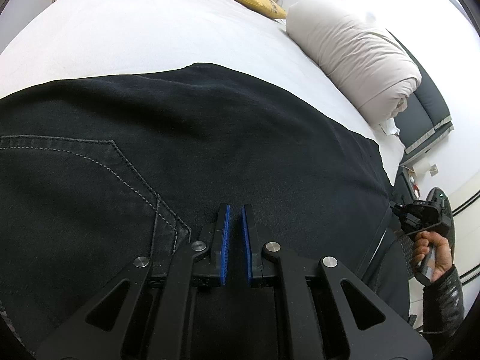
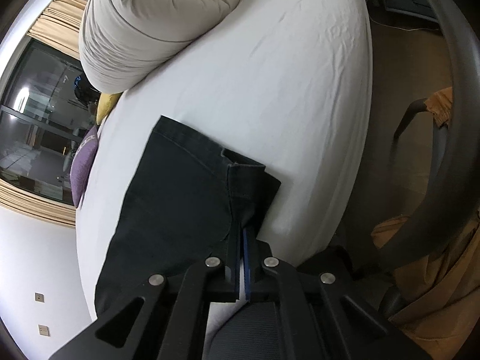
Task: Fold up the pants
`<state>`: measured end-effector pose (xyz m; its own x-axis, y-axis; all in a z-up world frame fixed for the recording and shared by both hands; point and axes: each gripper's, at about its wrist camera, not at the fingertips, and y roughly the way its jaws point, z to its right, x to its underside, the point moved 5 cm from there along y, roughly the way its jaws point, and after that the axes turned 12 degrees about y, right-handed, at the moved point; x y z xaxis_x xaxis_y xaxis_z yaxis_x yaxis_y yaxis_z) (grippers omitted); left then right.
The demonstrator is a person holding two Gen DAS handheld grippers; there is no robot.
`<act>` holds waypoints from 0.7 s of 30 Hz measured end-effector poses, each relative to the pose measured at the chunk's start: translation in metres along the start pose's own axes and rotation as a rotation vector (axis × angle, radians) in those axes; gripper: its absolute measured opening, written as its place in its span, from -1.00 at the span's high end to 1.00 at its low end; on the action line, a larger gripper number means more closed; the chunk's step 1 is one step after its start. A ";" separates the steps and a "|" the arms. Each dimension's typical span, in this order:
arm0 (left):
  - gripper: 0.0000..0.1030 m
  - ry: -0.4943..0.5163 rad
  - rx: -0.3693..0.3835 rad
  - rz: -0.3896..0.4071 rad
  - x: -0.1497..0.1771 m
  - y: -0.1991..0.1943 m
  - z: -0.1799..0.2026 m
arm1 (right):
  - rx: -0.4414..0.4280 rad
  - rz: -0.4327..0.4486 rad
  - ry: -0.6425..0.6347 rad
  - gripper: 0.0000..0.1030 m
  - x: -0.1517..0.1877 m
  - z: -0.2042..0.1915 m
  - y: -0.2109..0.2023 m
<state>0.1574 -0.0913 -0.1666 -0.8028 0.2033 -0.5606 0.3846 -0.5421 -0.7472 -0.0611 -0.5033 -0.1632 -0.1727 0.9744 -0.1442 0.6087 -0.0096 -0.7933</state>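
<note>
1. The pants [image 1: 186,138] are lying flat on the bed [image 1: 126,36], dark denim, pocket side up.
2. The left gripper [image 1: 235,210] is resting over the seat, jaws nearly closed and seemingly empty.
3. The right gripper [image 2: 241,234] is clenching the leg hems [image 2: 249,186] at the bed's edge.
4. Denim is likely handling heavy, limp and unslippery; hems and waistband are offering the firmest holds.

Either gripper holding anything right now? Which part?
Right gripper pinches the black denim pants at the leg's side edge near the hem. Left gripper is shut over the seat; grip cannot be told.
</note>
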 end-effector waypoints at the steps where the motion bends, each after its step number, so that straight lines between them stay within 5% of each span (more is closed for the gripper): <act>1: 0.85 -0.002 0.002 0.001 0.000 0.000 0.000 | 0.006 0.002 -0.001 0.99 0.000 0.001 0.003; 5: 0.85 -0.012 0.008 -0.001 -0.001 -0.001 -0.003 | 0.046 0.006 -0.019 0.88 0.001 0.003 0.001; 6: 0.85 -0.016 0.008 -0.004 -0.002 -0.002 -0.004 | 0.109 0.024 -0.039 0.69 0.000 0.002 -0.007; 8: 0.85 -0.018 -0.001 -0.011 -0.006 -0.006 -0.004 | 0.208 0.088 -0.109 0.69 0.001 -0.008 -0.028; 11: 0.85 -0.016 0.012 0.024 -0.023 -0.014 -0.001 | 0.070 0.095 -0.230 0.69 0.017 -0.057 -0.052; 16: 0.85 -0.005 0.026 0.086 -0.068 -0.013 -0.005 | -0.351 -0.321 -0.364 0.69 0.123 -0.167 0.006; 19: 0.85 0.026 -0.046 0.027 -0.075 0.008 -0.031 | -0.440 -0.565 -0.427 0.69 0.202 -0.206 0.066; 21: 0.85 -0.023 0.008 0.033 -0.069 0.008 -0.055 | -0.389 -0.666 -0.419 0.78 0.235 -0.208 0.111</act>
<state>0.2410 -0.0649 -0.1536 -0.8001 0.1667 -0.5763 0.4070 -0.5549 -0.7256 0.1269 -0.2285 -0.1622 -0.8100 0.5863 0.0109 0.4876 0.6838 -0.5429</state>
